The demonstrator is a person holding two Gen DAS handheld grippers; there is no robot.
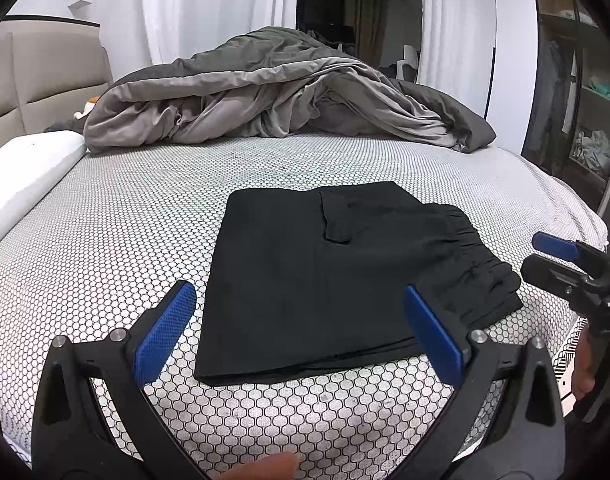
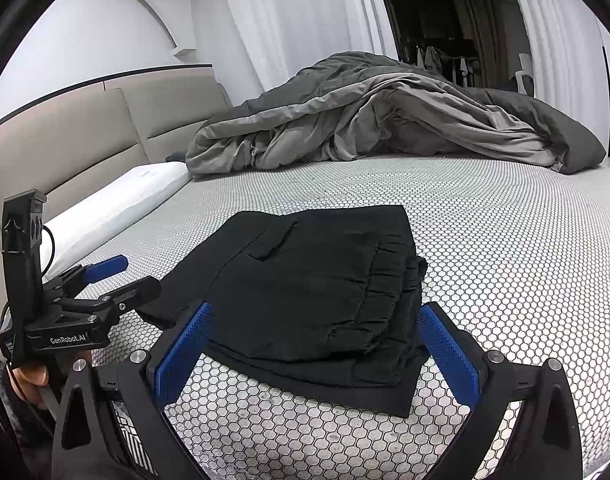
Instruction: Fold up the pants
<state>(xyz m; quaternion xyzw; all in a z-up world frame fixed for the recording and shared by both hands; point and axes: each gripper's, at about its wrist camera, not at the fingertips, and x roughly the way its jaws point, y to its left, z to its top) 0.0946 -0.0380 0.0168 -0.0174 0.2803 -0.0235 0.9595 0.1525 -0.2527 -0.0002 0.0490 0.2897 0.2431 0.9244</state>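
Black pants (image 1: 325,276) lie folded into a compact rectangle on the hexagon-patterned bed sheet (image 1: 105,248), elastic waistband to the right and a pocket flap on top. My left gripper (image 1: 301,312) is open and empty, hovering just in front of the fold's near edge. My right gripper (image 2: 317,328) is open and empty, hovering over the near waistband end of the pants (image 2: 313,292). The right gripper also shows at the right edge of the left wrist view (image 1: 545,256). The left gripper also shows at the left of the right wrist view (image 2: 117,276).
A crumpled grey duvet (image 1: 273,92) is heaped at the far side of the bed. A white pillow (image 1: 21,176) lies along the beige headboard (image 2: 65,148) on the left. The bed's edge (image 1: 577,216) drops off to the right, with a dark wardrobe (image 1: 577,80) beyond.
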